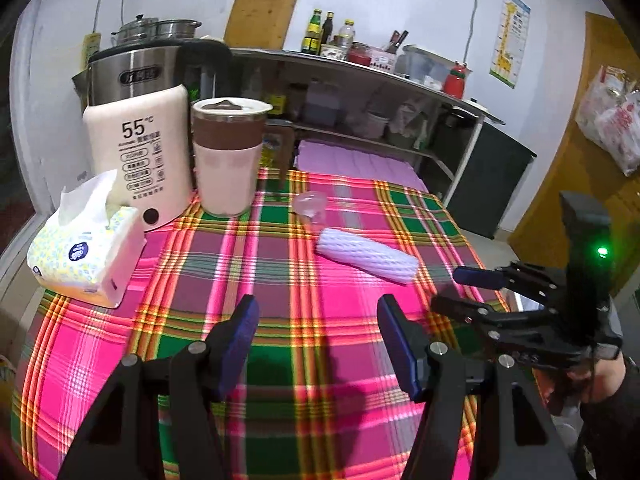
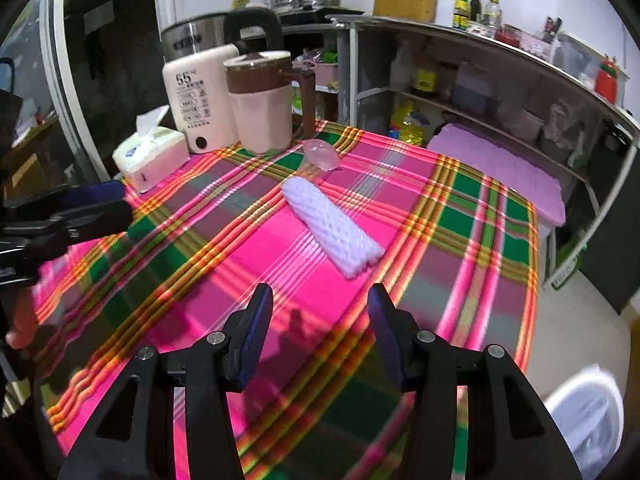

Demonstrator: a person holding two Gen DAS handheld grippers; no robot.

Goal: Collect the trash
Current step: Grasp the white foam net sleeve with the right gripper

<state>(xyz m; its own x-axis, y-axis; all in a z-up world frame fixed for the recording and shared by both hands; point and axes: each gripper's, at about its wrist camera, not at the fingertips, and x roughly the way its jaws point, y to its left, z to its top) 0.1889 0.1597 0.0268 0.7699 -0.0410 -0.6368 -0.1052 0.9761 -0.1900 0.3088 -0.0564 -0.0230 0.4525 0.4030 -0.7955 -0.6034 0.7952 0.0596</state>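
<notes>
A white foam net sleeve point(image 1: 366, 255) point(image 2: 332, 226) lies flat on the plaid tablecloth point(image 1: 224, 264) point(image 2: 224, 248). Just beyond its far end rests a small clear plastic cup point(image 1: 309, 205) point(image 2: 321, 155) on its side. My left gripper point(image 1: 316, 338) hovers open over the cloth, short of the sleeve, with nothing between its fingers. My right gripper point(image 2: 320, 332) is open too and empty, with the sleeve's near end just ahead of it. In the left wrist view the right gripper point(image 1: 456, 290) shows at the table's right edge; in the right wrist view the left gripper point(image 2: 116, 202) reaches in from the left.
At the table's far left stand a cream kettle point(image 1: 138, 160) point(image 2: 200, 96), a pink jug with a brown lid point(image 1: 228, 156) point(image 2: 262, 104) and a tissue pack point(image 1: 86, 252) point(image 2: 150, 154). Behind is a metal shelf point(image 1: 380, 76). A white bin point(image 2: 588, 420) sits on the floor at the right.
</notes>
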